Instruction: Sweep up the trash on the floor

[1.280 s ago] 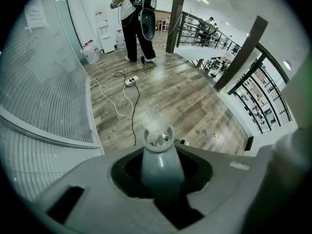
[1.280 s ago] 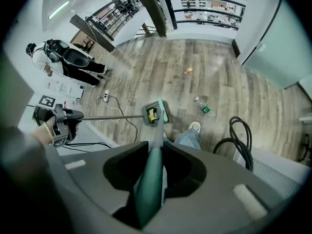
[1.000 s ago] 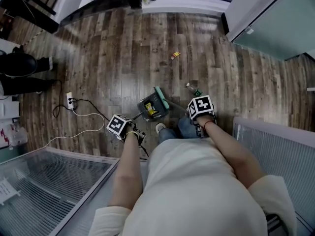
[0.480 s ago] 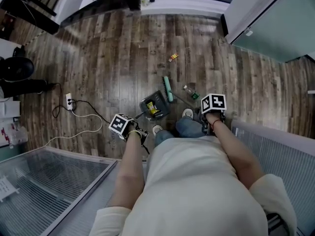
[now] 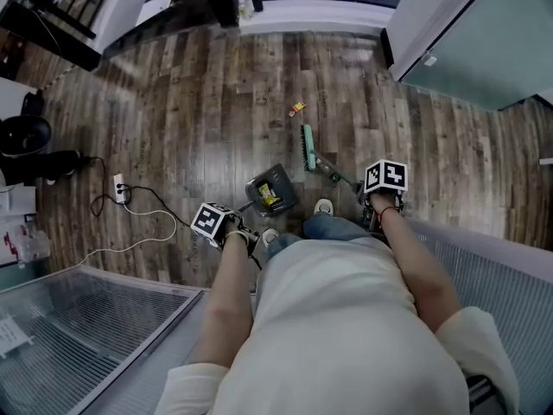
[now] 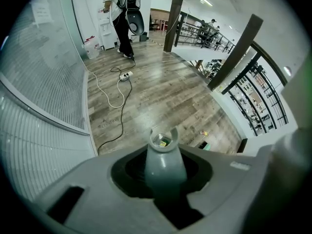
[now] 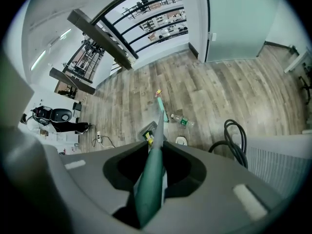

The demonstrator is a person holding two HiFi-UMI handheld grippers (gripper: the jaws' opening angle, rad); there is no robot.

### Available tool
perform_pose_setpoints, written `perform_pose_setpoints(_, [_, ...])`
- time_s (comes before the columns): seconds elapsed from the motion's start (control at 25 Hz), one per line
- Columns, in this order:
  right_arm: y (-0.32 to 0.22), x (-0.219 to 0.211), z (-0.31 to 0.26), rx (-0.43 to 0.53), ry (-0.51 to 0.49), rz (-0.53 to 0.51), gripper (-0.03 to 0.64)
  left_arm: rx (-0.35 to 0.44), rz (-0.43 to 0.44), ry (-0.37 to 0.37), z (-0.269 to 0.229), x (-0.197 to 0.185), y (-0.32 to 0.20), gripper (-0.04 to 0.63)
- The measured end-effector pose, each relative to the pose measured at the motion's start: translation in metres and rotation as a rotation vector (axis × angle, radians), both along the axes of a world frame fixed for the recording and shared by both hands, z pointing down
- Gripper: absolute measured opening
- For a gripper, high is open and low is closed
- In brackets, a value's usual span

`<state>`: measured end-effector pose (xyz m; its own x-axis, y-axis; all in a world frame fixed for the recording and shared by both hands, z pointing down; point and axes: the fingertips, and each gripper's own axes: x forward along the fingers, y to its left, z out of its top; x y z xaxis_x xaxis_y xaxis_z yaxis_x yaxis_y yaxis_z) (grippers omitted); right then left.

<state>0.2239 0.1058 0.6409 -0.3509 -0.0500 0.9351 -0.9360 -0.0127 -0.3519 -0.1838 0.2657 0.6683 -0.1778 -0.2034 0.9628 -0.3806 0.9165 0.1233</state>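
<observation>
A dark dustpan (image 5: 271,190) rests on the wood floor with yellow trash inside. Its grey handle (image 6: 164,162) runs up into my left gripper (image 5: 213,221), which is shut on it. My right gripper (image 5: 385,178) is shut on the green broom handle (image 7: 152,174). The green broom head (image 5: 308,147) lies on the floor beyond the dustpan, to its right. A small yellow piece of trash (image 5: 297,108) lies farther out, past the broom head. A clear plastic bottle (image 7: 179,120) lies beside the broom shaft.
A power strip with white and black cables (image 5: 120,188) lies left of the dustpan. A person (image 6: 125,11) stands at the far left. Ribbed glass panels (image 5: 95,318) flank me on both sides. A black hose (image 7: 237,139) hangs near the right panel. Railing runs along the far edge.
My right gripper has moved right, and the broom head has swung off the dustpan and outward toward the yellow trash. The left gripper and dustpan have barely shifted.
</observation>
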Motion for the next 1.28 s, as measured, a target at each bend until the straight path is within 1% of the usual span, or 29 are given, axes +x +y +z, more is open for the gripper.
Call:
perform_pose_setpoints(0.28, [-0.025, 0.043, 0.006, 0.023, 0.059, 0.002, 0.097, 0.002, -0.007, -0.013, 0.000, 0.021, -0.020, 0.083])
perform_pose_setpoints(0.4, [-0.034, 0.059, 0.007, 0.028, 0.073, 0.025, 0.097, -0.002, -0.008, -0.020, -0.001, 0.026, -0.026, 0.083])
perform_pose_setpoints(0.64, [-0.049, 0.083, 0.008, 0.042, 0.063, 0.110, 0.097, -0.004, -0.023, -0.021, -0.001, 0.033, -0.029, 0.083])
perform_pose_setpoints(0.84, [-0.058, 0.100, 0.010, 0.040, 0.037, 0.168, 0.097, -0.004, -0.017, -0.021, -0.001, 0.045, -0.038, 0.083])
perform_pose_setpoints(0.92, [-0.061, 0.107, 0.011, 0.042, 0.041, 0.180, 0.097, -0.004, -0.013, -0.017, -0.001, 0.049, -0.043, 0.083])
perform_pose_setpoints(1.08, [-0.061, 0.122, 0.012, 0.046, 0.098, 0.157, 0.097, -0.002, -0.005, -0.011, -0.001, 0.057, -0.053, 0.083])
perform_pose_setpoints(1.2, [-0.059, 0.130, 0.014, 0.045, 0.164, 0.096, 0.097, -0.002, 0.007, -0.008, -0.001, 0.062, -0.060, 0.083])
perform_pose_setpoints(1.28, [-0.057, 0.134, 0.015, 0.043, 0.216, 0.033, 0.097, -0.005, 0.022, -0.010, 0.000, 0.064, -0.065, 0.083])
